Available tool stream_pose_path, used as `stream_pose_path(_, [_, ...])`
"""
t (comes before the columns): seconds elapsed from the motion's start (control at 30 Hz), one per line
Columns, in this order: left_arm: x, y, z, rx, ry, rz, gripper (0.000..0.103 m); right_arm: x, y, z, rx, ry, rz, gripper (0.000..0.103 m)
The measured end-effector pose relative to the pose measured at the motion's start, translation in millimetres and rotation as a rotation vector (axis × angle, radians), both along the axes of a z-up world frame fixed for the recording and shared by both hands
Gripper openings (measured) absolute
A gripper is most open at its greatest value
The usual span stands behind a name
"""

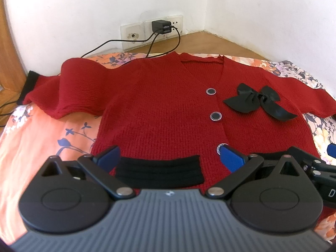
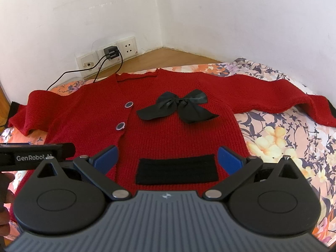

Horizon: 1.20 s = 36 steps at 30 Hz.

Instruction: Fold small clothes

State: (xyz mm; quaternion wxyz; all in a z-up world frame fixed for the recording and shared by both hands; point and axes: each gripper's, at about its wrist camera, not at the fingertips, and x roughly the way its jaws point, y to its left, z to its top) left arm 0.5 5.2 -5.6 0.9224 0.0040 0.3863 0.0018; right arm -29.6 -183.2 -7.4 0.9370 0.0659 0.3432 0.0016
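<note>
Red cardigan (image 1: 159,109) flat on floral bedsheet (image 1: 42,130), front up, sleeves spread, black bow (image 2: 178,107) on chest. L gripper (image 1: 170,157) spread wide over hem, holding nothing. R gripper (image 2: 168,159) same, above black pocket (image 2: 176,170). Charger (image 1: 161,26) in wall socket behind.

White plastered walls (image 2: 210,10) meet in a corner above a wooden ledge (image 2: 168,55), where a row of wall sockets (image 2: 107,54) carries a black charger (image 2: 110,51) with trailing cables (image 1: 117,42), beside a bed under a floral sheet (image 2: 283,138) in daylight.
</note>
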Motion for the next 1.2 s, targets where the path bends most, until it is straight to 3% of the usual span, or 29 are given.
stream_pose_path(0.53, [7.3, -14.1, 0.5, 0.004, 0.018, -0.010, 0.103, 4.7, -48.8, 0.6, 0.123, 0.003, -0.068, 0.103])
stream_pose_path(1.2, [22.2, -62.1, -4.9, -0.034, 0.050, -0.092, 0.103, 20.0, -215.5, -4.9, 0.238, -0.065, -0.357, 0.103])
